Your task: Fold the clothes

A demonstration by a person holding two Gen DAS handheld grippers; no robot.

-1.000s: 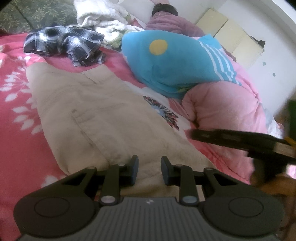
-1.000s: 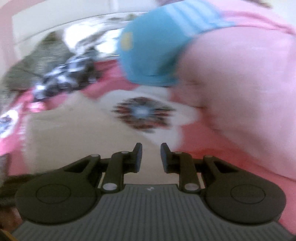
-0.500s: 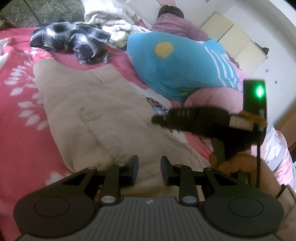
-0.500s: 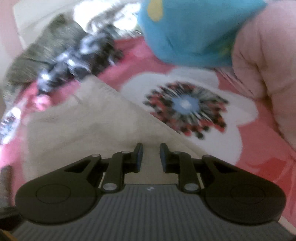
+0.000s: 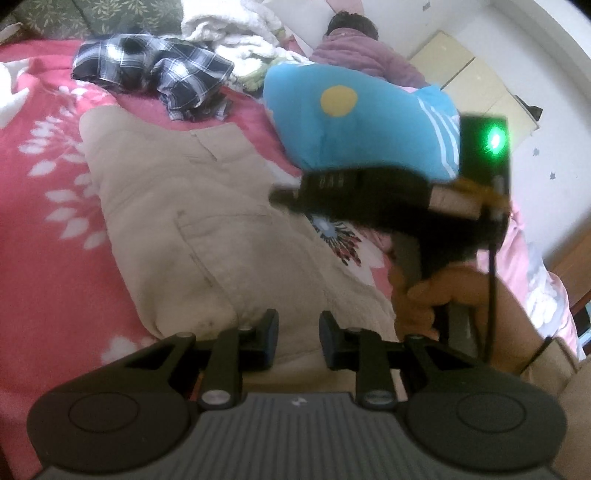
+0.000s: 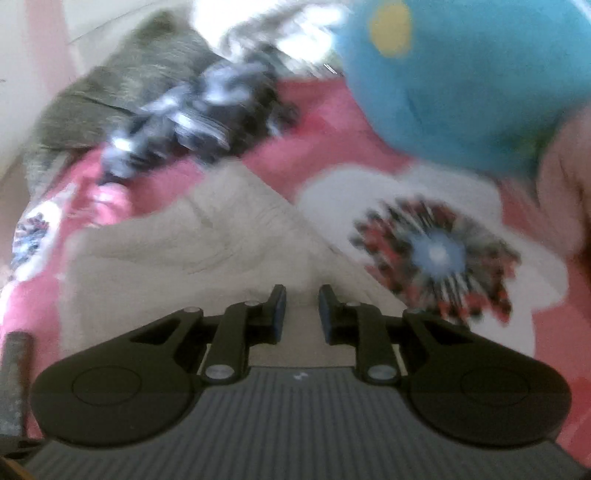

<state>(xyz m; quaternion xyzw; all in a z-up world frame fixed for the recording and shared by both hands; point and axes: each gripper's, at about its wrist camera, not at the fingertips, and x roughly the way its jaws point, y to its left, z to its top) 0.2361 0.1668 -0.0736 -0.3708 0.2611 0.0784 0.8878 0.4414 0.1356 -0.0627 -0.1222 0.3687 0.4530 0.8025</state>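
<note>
Beige shorts [image 5: 207, 221] lie spread flat on the pink flowered bedspread [image 5: 48, 206], waistband toward the far side. My left gripper [image 5: 295, 338] hovers open above their near hem, nothing between its fingers. In the left wrist view the right gripper [image 5: 284, 195] reaches in from the right, held by a hand [image 5: 436, 295], its tip over the shorts' right edge. The right wrist view, blurred, shows the right gripper [image 6: 298, 312] open just above the beige shorts [image 6: 192, 243], with nothing held.
A crumpled plaid garment [image 5: 155, 74] lies beyond the shorts. A blue cushion [image 5: 354, 110] with a yellow dot and a pink quilt [image 5: 524, 258] crowd the right side. White towels [image 5: 229, 26] and a person lying down [image 5: 362, 55] are at the back.
The right gripper has swung in from the right edge to over the shorts' right side. My left gripper has crept slightly forward. Both stay open.
</note>
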